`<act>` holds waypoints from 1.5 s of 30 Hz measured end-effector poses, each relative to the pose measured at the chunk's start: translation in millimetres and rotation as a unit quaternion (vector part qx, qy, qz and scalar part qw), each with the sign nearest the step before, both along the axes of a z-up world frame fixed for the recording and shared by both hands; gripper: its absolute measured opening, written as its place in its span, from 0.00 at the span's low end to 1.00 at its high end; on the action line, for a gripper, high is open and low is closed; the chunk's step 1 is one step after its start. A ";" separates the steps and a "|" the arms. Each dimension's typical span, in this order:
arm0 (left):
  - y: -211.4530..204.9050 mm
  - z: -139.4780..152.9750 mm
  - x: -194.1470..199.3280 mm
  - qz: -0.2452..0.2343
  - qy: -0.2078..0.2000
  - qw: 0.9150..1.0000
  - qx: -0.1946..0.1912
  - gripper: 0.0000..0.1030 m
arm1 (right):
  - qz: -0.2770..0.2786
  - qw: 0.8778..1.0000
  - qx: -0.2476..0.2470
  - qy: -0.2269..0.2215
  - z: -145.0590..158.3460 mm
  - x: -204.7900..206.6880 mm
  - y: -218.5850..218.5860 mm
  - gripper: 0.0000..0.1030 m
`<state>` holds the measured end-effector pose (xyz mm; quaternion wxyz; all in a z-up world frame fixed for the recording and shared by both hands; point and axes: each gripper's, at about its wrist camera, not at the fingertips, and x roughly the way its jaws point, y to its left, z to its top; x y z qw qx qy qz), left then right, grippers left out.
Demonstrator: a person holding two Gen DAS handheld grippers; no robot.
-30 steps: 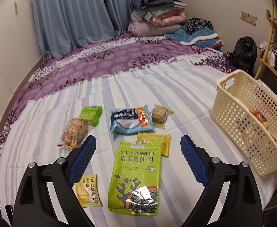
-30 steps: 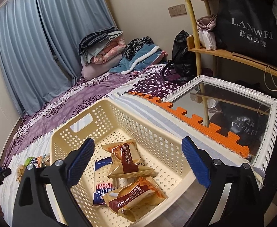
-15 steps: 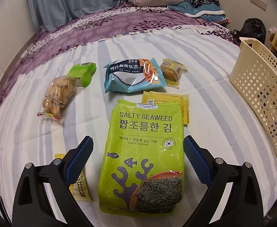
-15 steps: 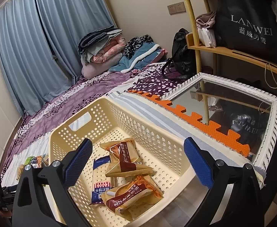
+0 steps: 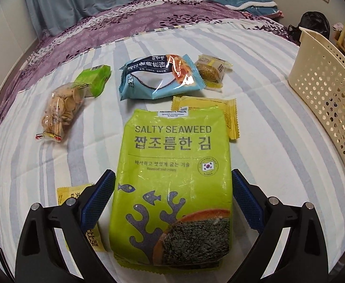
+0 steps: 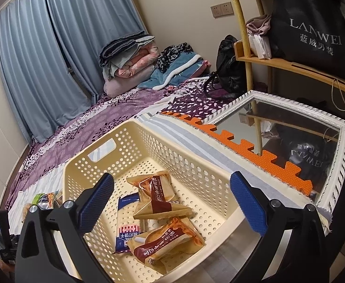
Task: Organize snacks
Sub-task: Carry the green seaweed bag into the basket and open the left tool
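Left gripper (image 5: 172,198) wide, straddling seaweed bag (image 5: 172,176) on striped sheet (image 5: 267,118), pads just clear; right gripper (image 6: 172,202) opening wide, empty, above basket (image 6: 196,155), far right of bag

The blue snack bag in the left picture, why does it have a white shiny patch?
Left wrist view: room light glares off the glossy blue plastic snack bag; straight bedsheet stripes bend from the fisheye lens. Right wrist view: sharp and evenly lit.
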<state>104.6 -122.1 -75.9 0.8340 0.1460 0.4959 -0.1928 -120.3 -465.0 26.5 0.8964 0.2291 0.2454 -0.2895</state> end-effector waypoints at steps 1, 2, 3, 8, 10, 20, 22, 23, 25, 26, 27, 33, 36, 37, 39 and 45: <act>1.5 0.6 0.8 0.005 -0.002 1.000 -0.002 0.89 | 0.000 1.000 0.000 0.000 0.0 0.0 -0.1 0.95; 3.0 1.5 2.1 0.006 0.001 1.000 -0.007 0.78 | 0.000 1.000 0.000 0.000 0.1 -0.2 -0.1 0.95; 3.8 2.9 2.5 0.010 0.002 1.000 -0.008 0.78 | 0.000 1.000 -0.001 -0.001 0.2 -0.5 -0.1 0.95; -2.9 19.1 -3.3 0.002 -0.017 1.000 -0.011 0.77 | -0.002 1.000 0.000 -0.006 0.9 -3.9 -1.8 0.95; -10.1 30.0 -8.1 -0.006 -0.025 1.000 -0.017 0.77 | -0.002 1.000 0.000 -0.008 1.6 -4.4 -2.4 0.95; -74.9 110.5 -35.7 -0.083 -0.098 0.989 -0.068 0.77 | -0.013 1.000 0.003 -0.017 2.2 -16.6 -9.5 0.95; -93.6 125.3 -41.3 -0.103 -0.103 0.985 -0.087 0.77 | -0.016 1.000 0.004 -0.018 1.5 -20.2 -12.0 0.95; -101.4 129.9 -42.8 -0.111 -0.103 0.984 -0.094 0.77 | -0.018 1.000 0.005 -0.018 1.1 -22.3 -13.2 0.95; -120.6 137.6 -46.7 -0.129 -0.101 0.981 -0.106 0.77 | -0.021 1.000 0.005 -0.018 0.9 -26.2 -15.5 0.95; -130.2 139.9 -49.1 -0.137 -0.101 0.979 -0.109 0.77 | -0.023 1.000 0.006 -0.018 0.6 -28.7 -16.9 0.95; -141.0 141.9 -51.1 -0.148 -0.101 0.978 -0.110 0.77 | -0.025 0.999 0.006 -0.018 0.2 -30.9 -18.1 0.95; -187.0 143.6 -60.1 -0.186 -0.108 0.970 -0.110 0.77 | -0.040 0.999 0.013 -0.019 -4.7 -44.2 -25.6 0.95; -207.0 141.7 -57.7 -0.195 -0.104 0.969 -0.113 0.77 | -0.044 0.999 0.016 -0.018 -7.5 -48.4 -27.5 0.95; -213.5 140.8 -57.0 -0.198 -0.102 0.968 -0.115 0.78 | -0.045 0.999 0.017 -0.019 -8.1 -49.4 -27.9 0.95; -225.7 138.0 -55.1 -0.205 -0.100 0.966 -0.121 0.85 | -0.047 0.999 0.018 -0.018 -8.6 -51.0 -28.5 0.95; -237.1 130.1 -52.3 -0.202 -0.106 0.968 -0.109 0.96 | -0.045 0.999 0.017 -0.017 -9.4 -52.8 -27.2 0.95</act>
